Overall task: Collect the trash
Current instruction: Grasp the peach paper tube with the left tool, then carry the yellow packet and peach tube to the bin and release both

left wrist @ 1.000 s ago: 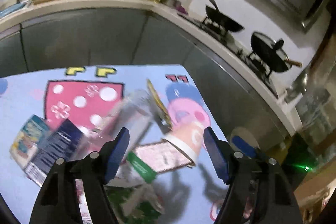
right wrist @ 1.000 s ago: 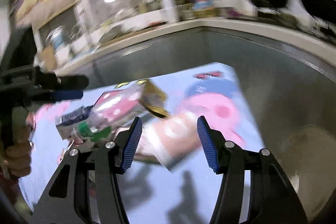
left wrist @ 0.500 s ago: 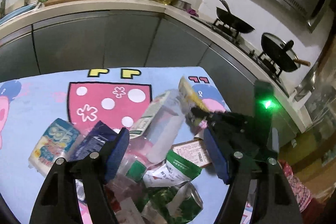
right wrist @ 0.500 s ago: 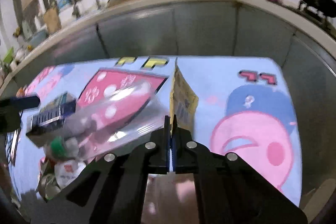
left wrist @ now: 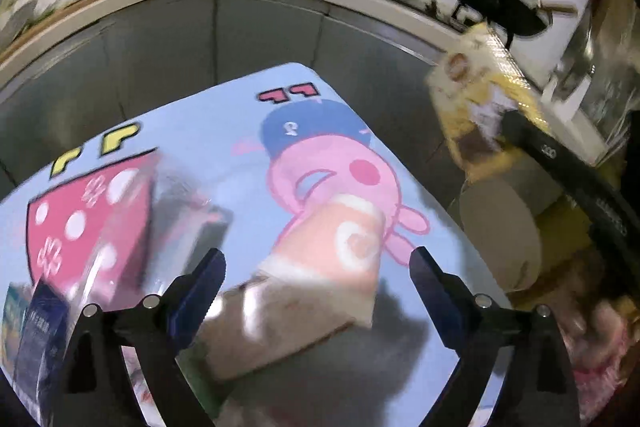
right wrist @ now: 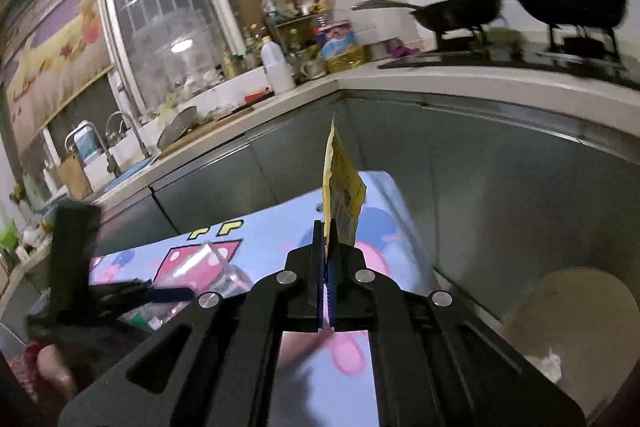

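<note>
Your right gripper [right wrist: 327, 269] — jaws clenched flat on the lower edge of a yellow snack wrapper [right wrist: 340, 179], which stands upright above the fingers at the centre of the right wrist frame. In the left wrist view the same wrapper [left wrist: 476, 99] sits in the upper right of the frame, lifted off the cartoon tablecloth [left wrist: 224, 115], with a black arm of the right gripper [left wrist: 560, 167] below it.

Your left gripper [left wrist: 316, 275] — released, fingers spread wide at the bottom of the frame, nothing between the pads.

Items on the tablecloth, left wrist view:
- orange-and-white paper cup [left wrist: 340, 247], lying on its side just ahead of the spread fingers, centre of frame; blurred.
- clear plastic bottle [left wrist: 132, 211], left of centre, blurred.
- dark blue carton [left wrist: 40, 331], lower left edge.

Lower right of the right wrist frame: a beige round bin [right wrist: 568, 311] beside the table edge, white crumpled material inside it.

Background, upper right of both frames: two black woks [right wrist: 460, 13] on the stove.
</note>
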### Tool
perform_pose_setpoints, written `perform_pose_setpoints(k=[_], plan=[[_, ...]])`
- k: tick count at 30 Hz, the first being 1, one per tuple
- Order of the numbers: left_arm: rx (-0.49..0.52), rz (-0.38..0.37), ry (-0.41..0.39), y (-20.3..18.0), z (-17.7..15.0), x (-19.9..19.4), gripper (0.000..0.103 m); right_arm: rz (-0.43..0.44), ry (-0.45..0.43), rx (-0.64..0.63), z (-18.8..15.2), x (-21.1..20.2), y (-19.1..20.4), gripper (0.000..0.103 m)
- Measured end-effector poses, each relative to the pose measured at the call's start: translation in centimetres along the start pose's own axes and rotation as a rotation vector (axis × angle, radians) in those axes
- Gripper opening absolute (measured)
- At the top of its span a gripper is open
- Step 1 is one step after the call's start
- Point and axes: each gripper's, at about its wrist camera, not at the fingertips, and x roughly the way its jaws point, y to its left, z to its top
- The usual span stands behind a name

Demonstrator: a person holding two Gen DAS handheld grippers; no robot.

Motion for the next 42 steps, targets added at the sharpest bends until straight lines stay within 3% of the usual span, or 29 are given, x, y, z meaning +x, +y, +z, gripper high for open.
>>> perform_pose_setpoints(k=[7,9,15,20,24,34,42], plan=[[0.215,0.176,0.177,-5.1,1.2,7.6,0.096,-0.013,-0.004,0.068,-2.5,-3.0,-3.1,0.001],[0.222,0.218,0.199,-4.9,1.2,8.5,0.076,-0.013,-0.006,0.076,-3.0,-3.4,-3.6,0.001],[0.159,0.177,0.130,-4.2,2.1,5.8,0.068,-0.003,-0.007,0.087,-4.2,-3.9,-4.2,0.001],[0.110,0.082,0.004,-4.6,3.6,1.9,0.067,0.005,-0.001,0.117,-5.1,-4.3,-4.7,0.001],[0.051,0.010,-0.053,-5.2,4.6,-0.2,0.066,-0.010,-0.014,0.121,-5.7,-5.4,-5.1,0.001],[0.035,-0.161,-0.068,-11.2,5.6,-0.6,0.065,-0.160,-0.072,0.214,-7.3,-10.4,-10.9,0.001],[0.117,-0.260,-0.039,-19.4,6.1,2.8,0.065,-0.262,-0.023,0.274,-9.8,-11.1,-16.1,0.001]])
